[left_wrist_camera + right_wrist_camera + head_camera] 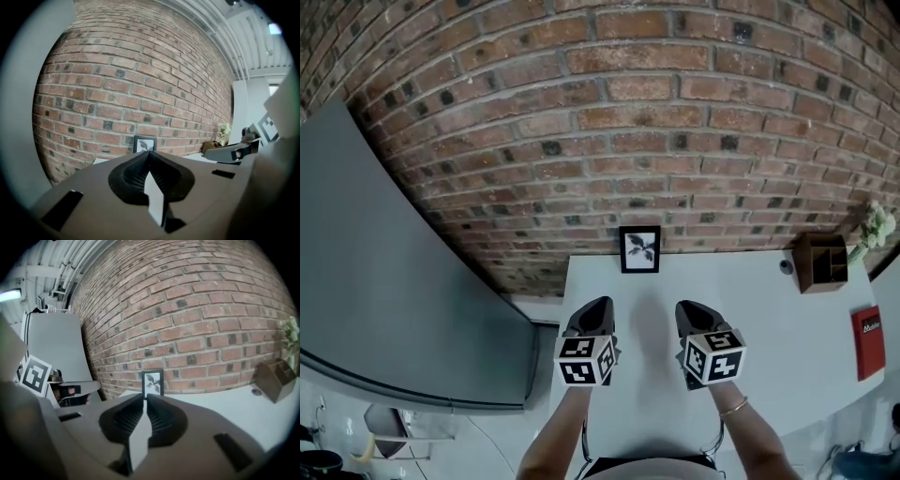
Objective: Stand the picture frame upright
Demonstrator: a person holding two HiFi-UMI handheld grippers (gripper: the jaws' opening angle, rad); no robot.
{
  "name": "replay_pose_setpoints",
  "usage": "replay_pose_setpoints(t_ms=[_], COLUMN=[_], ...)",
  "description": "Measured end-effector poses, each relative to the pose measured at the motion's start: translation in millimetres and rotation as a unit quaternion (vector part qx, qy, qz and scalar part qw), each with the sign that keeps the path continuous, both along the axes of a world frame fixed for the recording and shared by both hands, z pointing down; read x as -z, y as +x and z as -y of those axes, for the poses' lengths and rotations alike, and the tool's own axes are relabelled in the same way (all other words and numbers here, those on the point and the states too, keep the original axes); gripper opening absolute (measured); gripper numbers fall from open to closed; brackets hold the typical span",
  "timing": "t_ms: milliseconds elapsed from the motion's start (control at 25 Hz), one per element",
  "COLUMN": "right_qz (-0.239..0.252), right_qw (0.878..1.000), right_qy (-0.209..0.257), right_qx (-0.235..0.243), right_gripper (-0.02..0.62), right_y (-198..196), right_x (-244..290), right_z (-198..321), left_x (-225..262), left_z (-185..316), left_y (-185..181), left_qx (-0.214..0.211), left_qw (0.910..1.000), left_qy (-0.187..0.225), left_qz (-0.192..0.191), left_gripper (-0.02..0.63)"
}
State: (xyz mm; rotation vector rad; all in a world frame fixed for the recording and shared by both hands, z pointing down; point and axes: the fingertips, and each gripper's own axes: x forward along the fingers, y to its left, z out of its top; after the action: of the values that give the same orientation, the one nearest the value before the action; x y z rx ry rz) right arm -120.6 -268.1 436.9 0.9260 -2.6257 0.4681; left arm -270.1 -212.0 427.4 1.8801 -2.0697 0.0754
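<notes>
Picture frame (639,249) upright at far edge of table (787,347) by brick wall (628,112), long axis vertical, print facing the person; left tongs (148,151) clenched empty, right tongs (144,396) barely parted, empty.

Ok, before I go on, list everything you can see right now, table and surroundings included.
picture frame: one, black with a leaf print, upright at the table's back edge by the wall
wooden organiser: one, brown, back right of the table
small round object: one, dark, just left of the organiser, too small to identify
flat red item: one, red, table's right edge
flowers: one bunch, pale, behind the organiser
table: one, white, against the wall
brick wall: red-brown, behind the table
panel: one, grey, left of the table
left gripper: dark jaws together, empty, over the table's near side
right gripper: dark jaws a slit apart, empty, beside the left
</notes>
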Motion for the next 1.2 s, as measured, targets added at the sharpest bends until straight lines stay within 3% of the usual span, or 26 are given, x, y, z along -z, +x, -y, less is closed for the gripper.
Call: replay_pose_setpoints(t_ms=[640,1200], right_qz=[0.005,-0.005], right_qw=[0.999,0.999], right_qy=[0.036,0.043], right_qx=[-0.019,-0.020], right_gripper=[0.002,0.002], right_y=[16.9,24.0], right_x=[25.0,24.1], right_z=[-36.3,-43.4], left_x=[-2.2,3.6], left_z=[-56.6,-63.2], left_y=[-7.0,7.5], left_qx=[0.006,-0.009], left_qw=[1.0000,0.9999], left_qy=[0.003,0.011], left_qz=[-0.001,0.008], left_gripper=[-0.008,-0.008])
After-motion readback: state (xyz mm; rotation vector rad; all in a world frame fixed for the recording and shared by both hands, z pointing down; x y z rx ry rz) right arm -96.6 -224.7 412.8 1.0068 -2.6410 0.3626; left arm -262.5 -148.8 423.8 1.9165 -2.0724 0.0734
